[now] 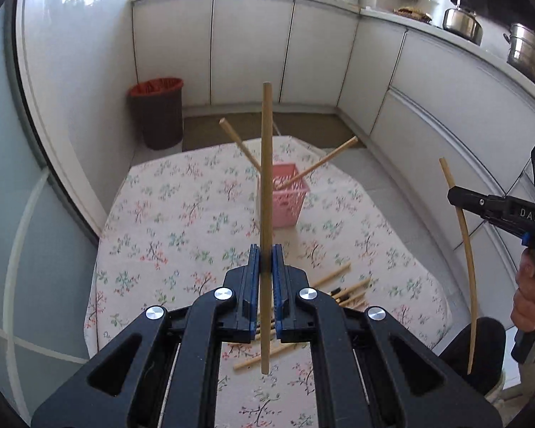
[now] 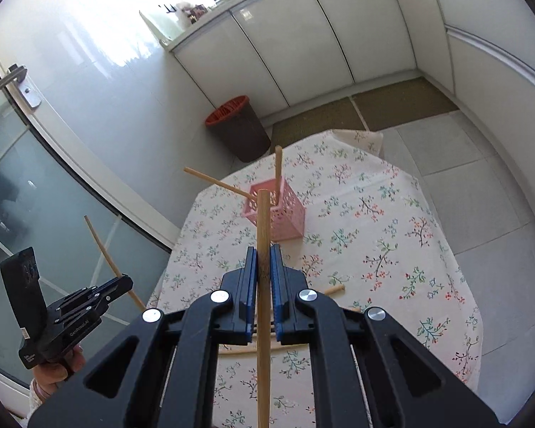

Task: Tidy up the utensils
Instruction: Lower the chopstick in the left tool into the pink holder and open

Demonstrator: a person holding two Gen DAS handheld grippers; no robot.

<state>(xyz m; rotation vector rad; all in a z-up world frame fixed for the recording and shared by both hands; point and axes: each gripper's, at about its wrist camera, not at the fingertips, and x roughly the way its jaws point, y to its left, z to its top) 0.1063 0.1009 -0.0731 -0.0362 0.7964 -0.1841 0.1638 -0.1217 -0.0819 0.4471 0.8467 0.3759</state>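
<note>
Each gripper, left gripper (image 1: pixel 266 260) and right gripper (image 2: pixel 264 260), clamps one chopstick (image 1: pixel 266 178); two stand in the basket (image 1: pixel 289 196), several remain on the table (image 1: pixel 182 214).

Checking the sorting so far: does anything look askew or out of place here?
The two chopsticks in the pink basket splay apart, leaning outward rather than upright. More chopsticks lie scattered on the tablecloth.

Bright daylight pours in from the window above the white cabinets (image 2: pixel 303 32), washing the wall (image 2: pixel 100 46) beside them into glare. Both fisheye views bend the cabinets' straight lines and darken at the corners (a black rim). The floral cloth (image 1: pixel 182 214) looks slightly soft.
</note>
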